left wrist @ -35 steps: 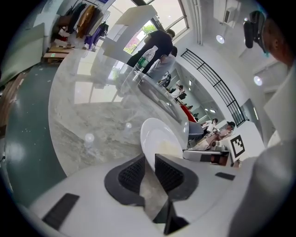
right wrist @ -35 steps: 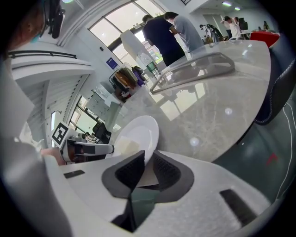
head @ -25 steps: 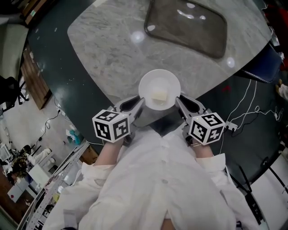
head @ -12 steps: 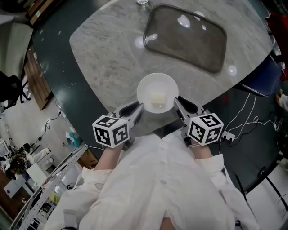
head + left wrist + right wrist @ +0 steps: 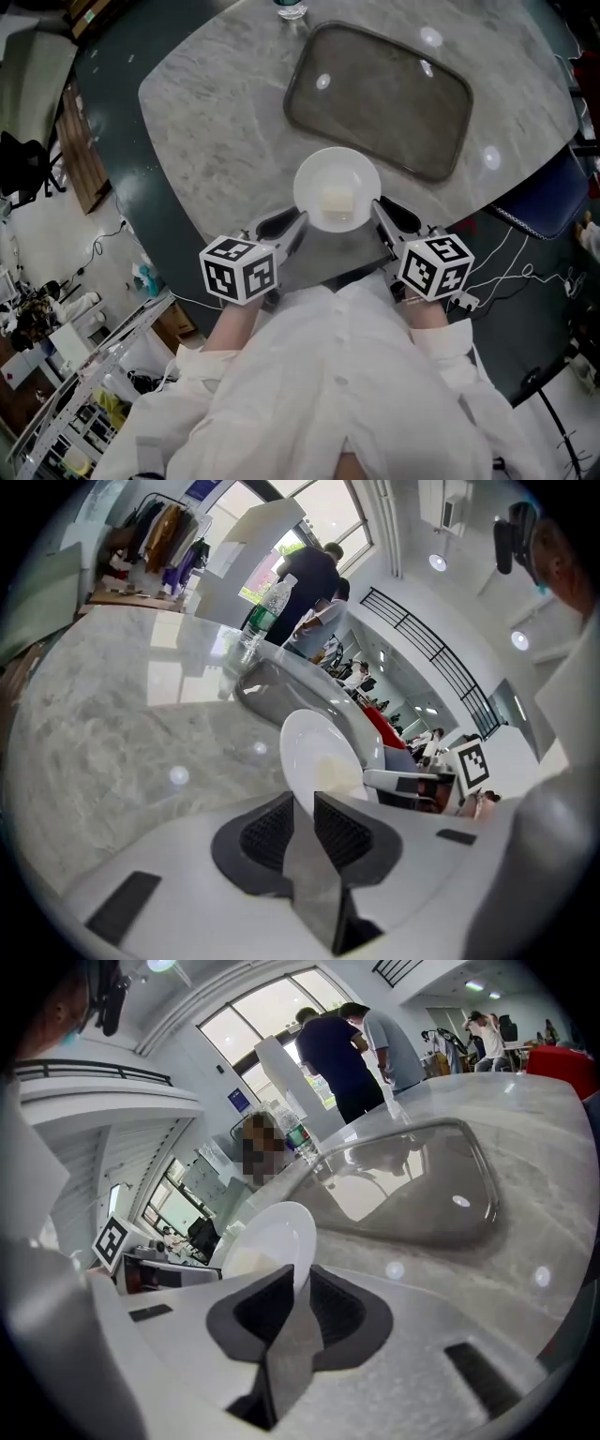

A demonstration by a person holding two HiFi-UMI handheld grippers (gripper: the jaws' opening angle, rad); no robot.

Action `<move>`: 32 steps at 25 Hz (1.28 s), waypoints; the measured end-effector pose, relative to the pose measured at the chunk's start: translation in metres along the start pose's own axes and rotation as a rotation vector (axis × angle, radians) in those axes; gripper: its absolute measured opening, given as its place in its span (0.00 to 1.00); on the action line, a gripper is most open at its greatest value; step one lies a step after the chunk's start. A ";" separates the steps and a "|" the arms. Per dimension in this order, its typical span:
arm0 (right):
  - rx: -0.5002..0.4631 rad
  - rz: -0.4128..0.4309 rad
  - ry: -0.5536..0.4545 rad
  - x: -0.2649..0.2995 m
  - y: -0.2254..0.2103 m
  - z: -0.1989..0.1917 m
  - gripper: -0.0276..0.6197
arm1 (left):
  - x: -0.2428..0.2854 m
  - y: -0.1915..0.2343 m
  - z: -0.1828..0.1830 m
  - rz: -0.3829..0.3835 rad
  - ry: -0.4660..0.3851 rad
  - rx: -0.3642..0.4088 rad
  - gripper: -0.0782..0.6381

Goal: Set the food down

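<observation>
A round white plate [image 5: 337, 188] with a pale square piece of food [image 5: 337, 200] is held over the near edge of the marble table [image 5: 216, 122]. My left gripper [image 5: 296, 223] is shut on the plate's left rim; the rim runs between its dark pads [image 5: 265, 829] in the left gripper view, where the white plate [image 5: 319, 757] rises edge-on. My right gripper [image 5: 377, 208] is shut on the right rim, and the white plate [image 5: 267, 1239] stands between its pads [image 5: 328, 1309] in the right gripper view. The plate hangs just short of a grey tray [image 5: 380, 97].
The grey rectangular tray [image 5: 412, 1190] lies on the far half of the marble top. A water bottle [image 5: 291, 7] stands at the table's far edge beside the tray. People [image 5: 342, 1049] stand beyond the table. Cables [image 5: 511, 262] trail on the dark floor at right.
The plate and both grippers have shifted slightly forward over the table edge toward the tray. The grip on both rims is unchanged.
</observation>
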State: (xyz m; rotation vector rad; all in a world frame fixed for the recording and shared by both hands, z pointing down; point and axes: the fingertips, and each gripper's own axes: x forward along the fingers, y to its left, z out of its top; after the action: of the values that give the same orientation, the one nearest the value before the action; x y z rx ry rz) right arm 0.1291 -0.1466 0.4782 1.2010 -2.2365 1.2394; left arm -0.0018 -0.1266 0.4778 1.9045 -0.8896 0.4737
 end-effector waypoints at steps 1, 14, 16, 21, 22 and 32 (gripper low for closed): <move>0.001 0.002 0.000 -0.001 -0.006 0.005 0.12 | 0.006 -0.003 0.004 0.000 -0.002 0.001 0.21; -0.025 0.012 -0.002 0.002 -0.072 0.069 0.12 | 0.074 -0.023 0.073 0.027 -0.063 0.008 0.21; -0.045 0.011 0.006 0.006 -0.082 0.075 0.12 | 0.084 -0.024 0.079 0.029 -0.067 0.020 0.21; -0.083 0.002 0.011 0.011 -0.107 0.101 0.12 | 0.109 -0.030 0.102 0.036 -0.079 0.035 0.21; -0.089 0.002 0.008 0.013 -0.110 0.107 0.12 | 0.114 -0.030 0.108 0.037 -0.084 0.033 0.21; -0.100 -0.007 0.019 0.036 -0.134 0.138 0.12 | 0.143 -0.017 0.141 0.068 -0.077 0.031 0.21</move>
State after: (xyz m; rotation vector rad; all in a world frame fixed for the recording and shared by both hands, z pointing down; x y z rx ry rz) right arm 0.2304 -0.3132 0.4942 1.1539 -2.2508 1.1172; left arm 0.0996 -0.3005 0.4931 1.9358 -1.0053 0.4603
